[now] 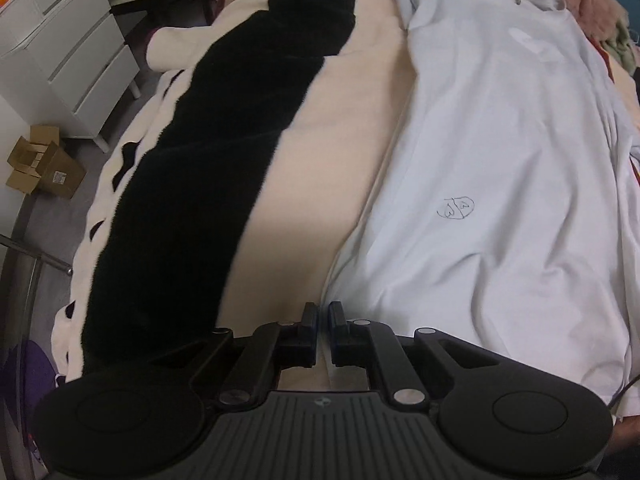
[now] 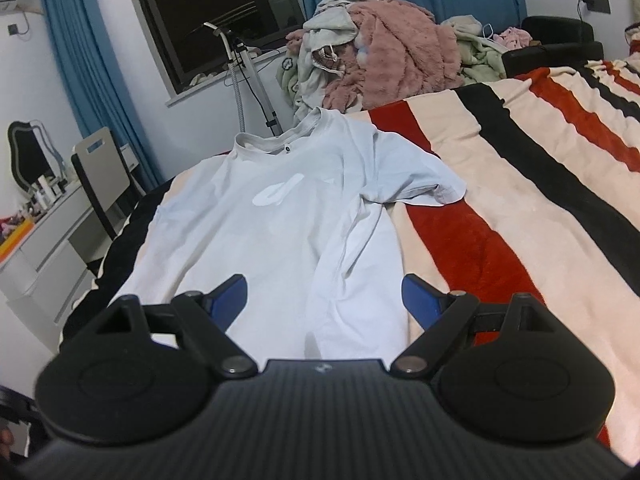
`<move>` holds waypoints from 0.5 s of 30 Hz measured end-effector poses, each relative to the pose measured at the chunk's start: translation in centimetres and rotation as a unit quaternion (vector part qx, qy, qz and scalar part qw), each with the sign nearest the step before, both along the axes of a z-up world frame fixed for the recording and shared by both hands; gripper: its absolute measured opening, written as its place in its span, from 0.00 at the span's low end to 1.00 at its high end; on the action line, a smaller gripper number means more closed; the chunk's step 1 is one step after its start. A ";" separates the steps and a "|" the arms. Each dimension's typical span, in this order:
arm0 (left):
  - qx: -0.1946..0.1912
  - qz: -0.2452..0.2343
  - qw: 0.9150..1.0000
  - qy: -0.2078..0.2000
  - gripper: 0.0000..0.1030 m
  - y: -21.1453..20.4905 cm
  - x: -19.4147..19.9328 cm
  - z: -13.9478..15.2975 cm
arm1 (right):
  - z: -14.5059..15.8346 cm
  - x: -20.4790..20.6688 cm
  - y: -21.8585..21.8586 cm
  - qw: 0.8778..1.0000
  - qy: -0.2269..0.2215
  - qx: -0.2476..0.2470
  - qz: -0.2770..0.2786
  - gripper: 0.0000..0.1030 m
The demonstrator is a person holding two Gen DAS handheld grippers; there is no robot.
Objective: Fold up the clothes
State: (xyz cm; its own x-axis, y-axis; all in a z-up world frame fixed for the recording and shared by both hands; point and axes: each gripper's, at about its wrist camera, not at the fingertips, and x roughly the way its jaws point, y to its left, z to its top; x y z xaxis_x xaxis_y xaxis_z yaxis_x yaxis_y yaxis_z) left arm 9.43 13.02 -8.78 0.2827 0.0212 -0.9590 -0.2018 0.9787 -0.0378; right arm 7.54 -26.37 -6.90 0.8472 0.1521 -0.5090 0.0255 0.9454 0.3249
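1. A pale blue T-shirt (image 2: 280,224) is laid flat on the bed's striped blanket (image 2: 520,208), collar at 12 o'clock in the right wrist view, hem at 6 o'clock.
2. One short sleeve (image 2: 432,188) is spread out toward 3 o'clock, over a red stripe.
3. A small line drawing (image 1: 456,208) is seen on the shirt front in the left wrist view, at about 3 o'clock from frame centre.
4. Left tool (image 1: 323,320): jaws are clenched, only a thin slit left between them. It is set at the shirt's side edge, at 6 o'clock in its own view. Whether cloth is pinched cannot be told.
5. Right tool (image 2: 324,292): released, blue pads (image 2: 416,296) held wide apart above the shirt's lower part; nothing is grasped.
6. A broad black stripe (image 1: 208,184) of the blanket is seen at 9 o'clock of the shirt in the left wrist view.
7. A heap of pink and grey laundry (image 2: 380,52) is piled at 12 o'clock beyond the collar.
8. A white drawer unit (image 1: 68,52) and a cardboard box (image 1: 44,164) are seen on the floor at 10 o'clock, left wrist view.
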 end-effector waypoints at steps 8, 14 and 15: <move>-0.073 -0.016 0.994 -0.082 0.51 1.2 2.0 3.9 | 0.1 1.2 0.1 1.000 -0.018 0.000 -0.018 0.83; -0.093 0.018 0.972 -0.216 0.75 1.5 10.2 5.9 | -0.5 7.3 1.3 0.999 -0.034 -0.008 -0.010 0.83; -0.097 0.031 0.969 -0.226 0.75 1.1 12.2 5.7 | -0.7 8.4 1.5 0.999 -0.040 -0.014 -0.008 0.83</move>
State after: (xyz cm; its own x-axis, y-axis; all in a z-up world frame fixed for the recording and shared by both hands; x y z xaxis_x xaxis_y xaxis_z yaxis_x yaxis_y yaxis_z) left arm 21.60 14.13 -3.10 0.6793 -0.1170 -0.7245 -0.1799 0.9306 -0.3189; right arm 15.90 -24.83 -7.58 0.8872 0.1249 -0.4442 0.0161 0.9537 0.3002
